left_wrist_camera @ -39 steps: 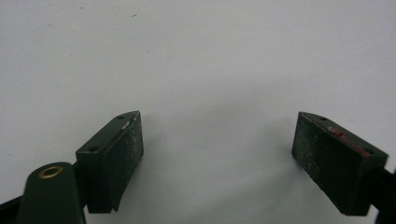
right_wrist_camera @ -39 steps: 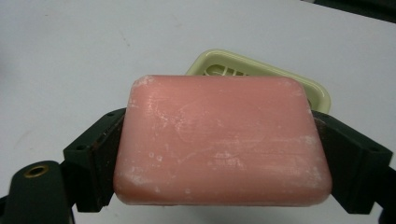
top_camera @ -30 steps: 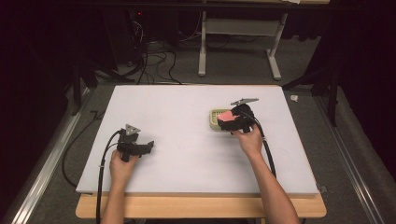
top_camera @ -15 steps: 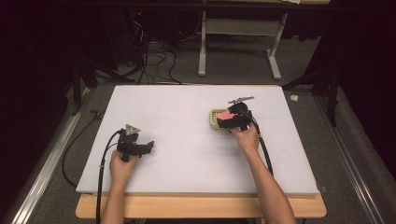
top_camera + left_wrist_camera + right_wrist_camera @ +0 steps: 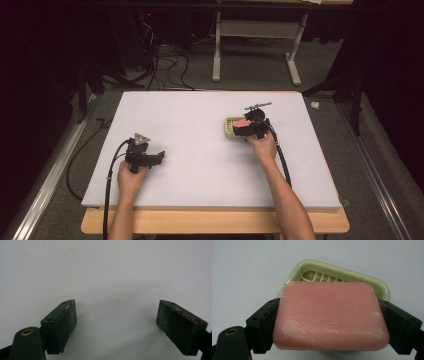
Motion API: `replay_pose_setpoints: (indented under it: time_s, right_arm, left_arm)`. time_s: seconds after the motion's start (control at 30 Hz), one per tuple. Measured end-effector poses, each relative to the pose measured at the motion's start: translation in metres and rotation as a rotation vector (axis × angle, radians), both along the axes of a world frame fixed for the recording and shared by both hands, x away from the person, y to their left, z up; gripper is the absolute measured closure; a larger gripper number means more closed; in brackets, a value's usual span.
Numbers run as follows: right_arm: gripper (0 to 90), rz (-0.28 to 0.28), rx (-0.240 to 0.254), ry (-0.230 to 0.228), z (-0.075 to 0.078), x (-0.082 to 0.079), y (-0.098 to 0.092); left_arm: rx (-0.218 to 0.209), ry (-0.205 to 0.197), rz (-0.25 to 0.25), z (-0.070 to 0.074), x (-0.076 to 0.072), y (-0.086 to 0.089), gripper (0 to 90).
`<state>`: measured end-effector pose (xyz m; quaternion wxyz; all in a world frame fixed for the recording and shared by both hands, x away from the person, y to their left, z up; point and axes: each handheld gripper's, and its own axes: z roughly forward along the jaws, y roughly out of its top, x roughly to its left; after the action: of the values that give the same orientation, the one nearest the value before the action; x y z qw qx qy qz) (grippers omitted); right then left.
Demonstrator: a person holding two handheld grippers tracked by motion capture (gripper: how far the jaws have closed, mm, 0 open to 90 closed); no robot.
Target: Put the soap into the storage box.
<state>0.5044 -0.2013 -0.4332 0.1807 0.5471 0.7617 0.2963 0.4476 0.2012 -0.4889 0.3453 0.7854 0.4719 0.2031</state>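
A pink bar of soap (image 5: 331,316) is clamped between the jaws of my right gripper (image 5: 329,325), held just above a pale green soap dish (image 5: 372,283) with a slotted floor. In the high view the right gripper (image 5: 247,129) hovers over the soap dish (image 5: 229,126) at the table's right middle, and a bit of the soap (image 5: 243,122) peeks out. My left gripper (image 5: 155,159) rests low at the front left of the white table (image 5: 190,130). Its pads (image 5: 62,322) stand wide apart with only bare table between them.
The white table top ends in a wooden front edge (image 5: 215,220). Black cables (image 5: 112,160) trail from both grippers toward the person. Behind the table stand a white metal frame (image 5: 255,45) and loose cables on the floor (image 5: 160,65). Rails run along both sides.
The right gripper with the soap has shifted slightly left and forward over the dish. The left gripper has stayed put.
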Motion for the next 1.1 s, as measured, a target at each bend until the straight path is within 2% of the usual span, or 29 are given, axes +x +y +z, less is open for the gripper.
replay_pose_setpoints:
  time_s: [0.33, 0.63, 0.83, 0.93, 1.03, 1.1]
  right_arm:
    - [13.7, -0.015, 0.013, 0.026, -0.0049, 0.0052, -0.0001]
    - [13.5, -0.03, 0.027, 0.029, -0.0056, 0.0076, -0.0016]
    - [13.4, -0.03, 0.003, 0.029, -0.0043, 0.0087, 0.0019]
    - [13.3, -0.028, 0.009, 0.038, -0.0047, 0.0096, 0.0018]
    - [12.9, -0.017, 0.006, 0.033, -0.0043, 0.0092, 0.0013]
    - [12.4, -0.016, 0.027, 0.011, -0.0001, 0.0078, -0.0009]
  left_arm:
    - [0.0, 0.0, 0.0, 0.0, 0.0, 0.0, 17.0]
    - [0.0, 0.0, 0.0, 0.0, 0.0, 0.0, 16.9]
    - [0.0, 0.0, 0.0, 0.0, -0.0001, -0.0001, 17.0]
    - [0.0, 0.0, 0.0, 0.0, 0.0, 0.0, 16.9]
    - [0.0, 0.0, 0.0, 0.0, 0.0, -0.0001, 17.0]
    - [0.0, 0.0, 0.0, 0.0, 0.0, 0.0, 17.0]
